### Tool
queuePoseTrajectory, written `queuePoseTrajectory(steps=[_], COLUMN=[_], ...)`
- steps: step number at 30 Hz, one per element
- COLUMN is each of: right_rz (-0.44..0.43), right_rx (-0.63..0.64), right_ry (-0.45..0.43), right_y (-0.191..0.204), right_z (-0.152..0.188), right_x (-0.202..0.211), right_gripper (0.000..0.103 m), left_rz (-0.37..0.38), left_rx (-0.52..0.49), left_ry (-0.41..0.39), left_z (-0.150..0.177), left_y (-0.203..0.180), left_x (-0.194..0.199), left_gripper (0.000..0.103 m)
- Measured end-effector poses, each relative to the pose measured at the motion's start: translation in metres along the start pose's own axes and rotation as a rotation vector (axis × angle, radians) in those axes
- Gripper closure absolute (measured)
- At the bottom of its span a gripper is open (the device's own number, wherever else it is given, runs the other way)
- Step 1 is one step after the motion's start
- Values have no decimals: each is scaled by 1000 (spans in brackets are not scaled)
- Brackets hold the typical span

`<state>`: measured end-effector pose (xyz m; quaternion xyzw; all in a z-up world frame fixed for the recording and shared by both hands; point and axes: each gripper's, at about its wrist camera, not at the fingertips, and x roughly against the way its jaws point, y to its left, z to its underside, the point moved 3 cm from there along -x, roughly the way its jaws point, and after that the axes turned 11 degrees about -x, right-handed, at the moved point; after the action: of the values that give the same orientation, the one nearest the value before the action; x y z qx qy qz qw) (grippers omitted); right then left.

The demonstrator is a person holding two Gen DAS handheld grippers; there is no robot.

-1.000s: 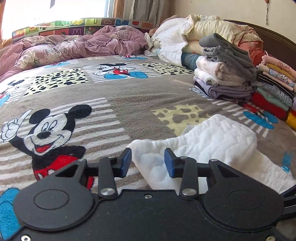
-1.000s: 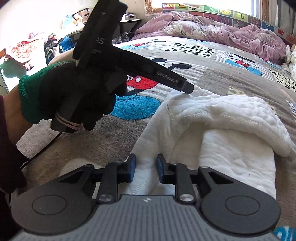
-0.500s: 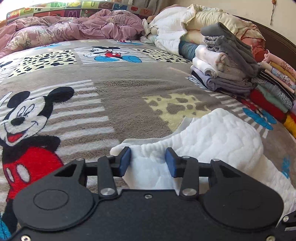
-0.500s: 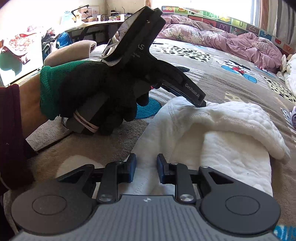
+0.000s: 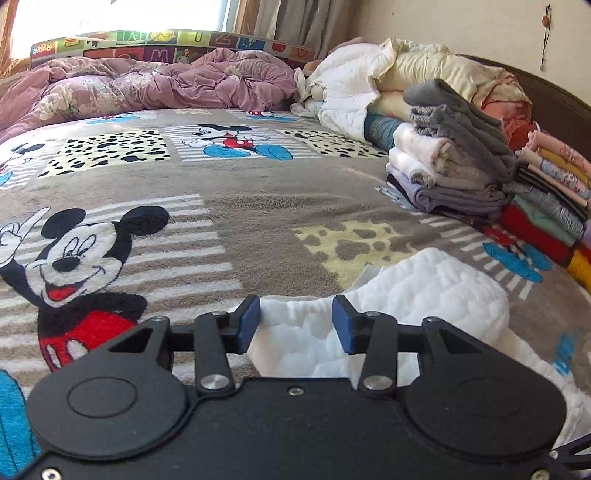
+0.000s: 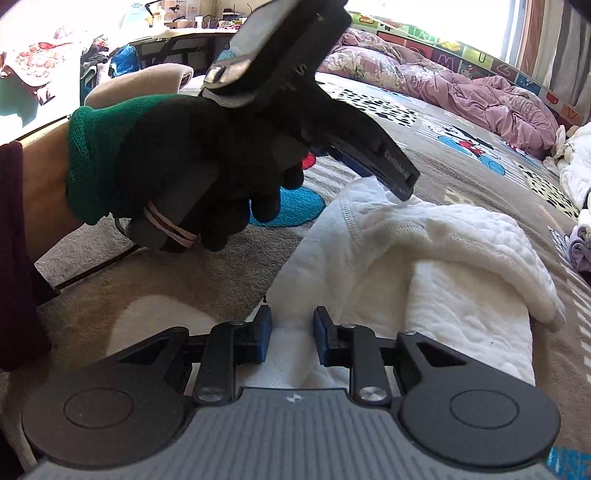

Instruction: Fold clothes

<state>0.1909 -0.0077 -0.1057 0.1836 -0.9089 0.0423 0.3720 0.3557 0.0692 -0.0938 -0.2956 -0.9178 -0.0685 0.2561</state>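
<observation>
A white quilted garment (image 5: 424,295) lies partly folded on the Mickey Mouse blanket (image 5: 229,221); it also shows in the right wrist view (image 6: 443,280). My left gripper (image 5: 295,321) is open, its blue pads either side of the garment's near edge. My right gripper (image 6: 291,339) is open over the garment's other end, with white cloth between its pads. In the right wrist view the left gripper (image 6: 402,184), held by a black and green gloved hand (image 6: 177,166), tilts down onto the garment's far corner.
Stacks of folded clothes (image 5: 461,173) stand at the right of the bed, with piled bedding (image 5: 369,85) behind. A crumpled purple duvet (image 5: 147,85) lies at the far side. A desk with clutter (image 6: 177,33) stands beyond the bed edge.
The left gripper has tilted back up, so the left view shows more of the far bed again. The gloved hand has shifted nearer the right camera. Both grippers stay open.
</observation>
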Motion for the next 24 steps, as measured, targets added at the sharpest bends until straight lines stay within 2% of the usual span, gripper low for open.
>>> queuePoseTrajectory(steps=[4,7,10,13,15,16,20,24], right_rz=[-1,4,7,11,14,13,3,13], right_rx=[-12,-15,-16,-12,-6,-3,-1,7], right_ry=[-15,-19,-20,-26,-30,-31,-30,-38], right_y=[0,0,1,1,2,2,0,2], right_z=[3,4,4,6,7,8,7,8], right_x=[0,0,1,2,2,2,2,1], right_gripper=[76,76,76,76,77,77,77,76], left_rz=[28,74,88,79,57,54,59,27], left_rx=[14,-49,-95,-97,-114,-125,-152,-203], left_ry=[-25,-13,-3,16,105,120,127,117], left_z=[-1,4,9,11,18,21,26,32], left_y=[8,-4,-18,-22,-25,-26,-28,-34], left_x=[35,41,27,8,-15,-19,-27,-29], left_gripper=[62,62,62,62,62,62,59,58])
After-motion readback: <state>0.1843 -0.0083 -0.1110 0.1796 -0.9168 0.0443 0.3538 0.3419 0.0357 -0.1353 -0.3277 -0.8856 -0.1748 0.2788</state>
